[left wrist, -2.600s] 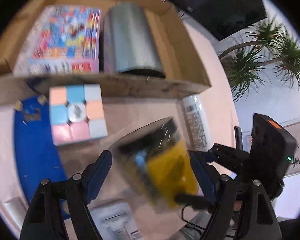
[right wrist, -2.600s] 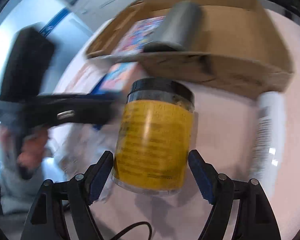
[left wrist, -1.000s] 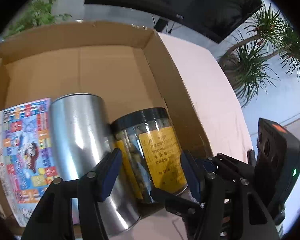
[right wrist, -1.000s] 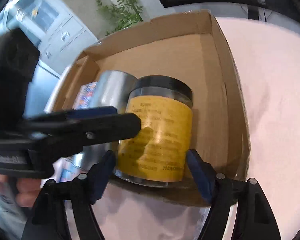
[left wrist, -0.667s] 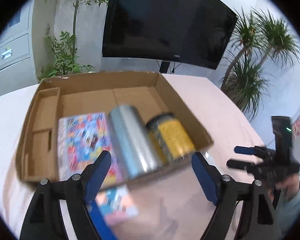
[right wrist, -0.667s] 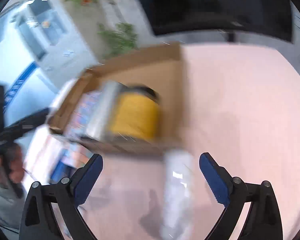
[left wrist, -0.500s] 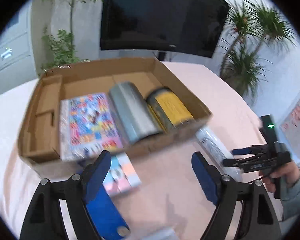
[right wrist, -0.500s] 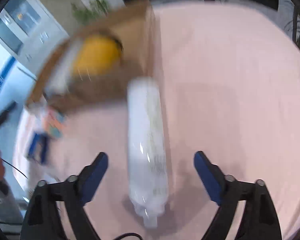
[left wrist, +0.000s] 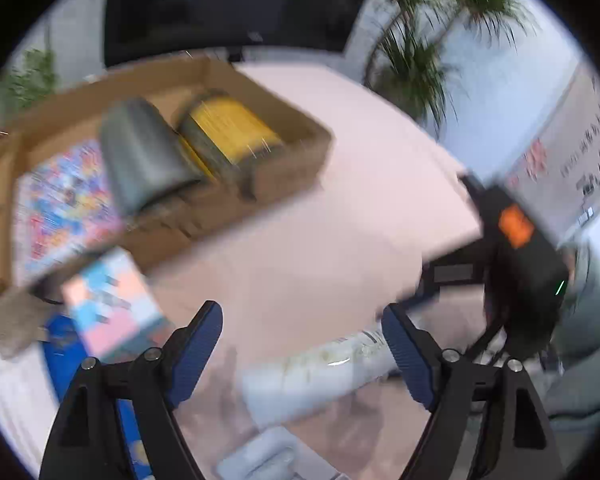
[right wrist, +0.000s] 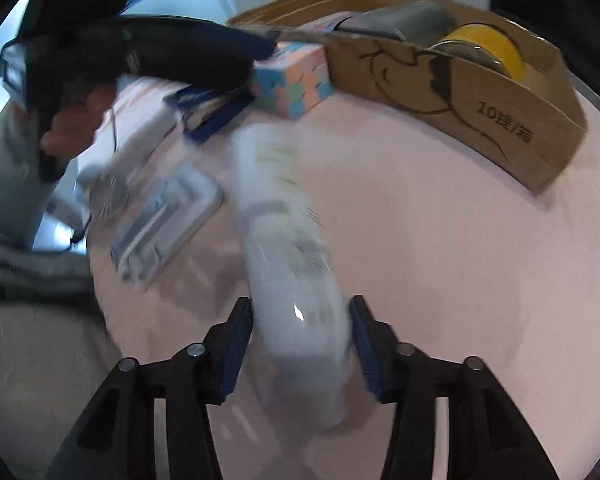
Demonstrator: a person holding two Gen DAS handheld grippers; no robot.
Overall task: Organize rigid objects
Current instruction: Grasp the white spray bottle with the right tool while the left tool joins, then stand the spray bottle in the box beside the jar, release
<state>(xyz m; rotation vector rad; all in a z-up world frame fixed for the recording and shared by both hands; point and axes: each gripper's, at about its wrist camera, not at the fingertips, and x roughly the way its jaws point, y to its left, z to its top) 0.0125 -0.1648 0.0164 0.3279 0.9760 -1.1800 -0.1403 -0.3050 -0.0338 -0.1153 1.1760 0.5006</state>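
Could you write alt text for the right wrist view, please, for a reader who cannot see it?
The right gripper closes on a white bottle lying on a pink table, blurred by motion. Behind it, a cardboard box holds a yellow jar and a grey can; a pastel cube sits outside its front wall. The left gripper is at upper left.

Glossy white plastic spray bottle [right wrist: 288, 264] between my right gripper's [right wrist: 300, 344] ribbed blue rubbery pads [right wrist: 236, 344]; highlights on its smooth skin. Gripper frames read as matt black plastic with small metal screws. Brown corrugated cardboard box [right wrist: 480, 112], dull and fibrous, torn outer face with black print. Inside it: grey brushed-metal cylinder [left wrist: 144, 160], satin sheen; clear jar with yellow paper label [left wrist: 228, 128]; colourful printed box, glossy [left wrist: 60, 200]. Pastel plastic puzzle cube [right wrist: 292, 76], smooth, semi-matt. Pale pink matt tabletop [right wrist: 440, 240], looks cloth-like, can't confirm.
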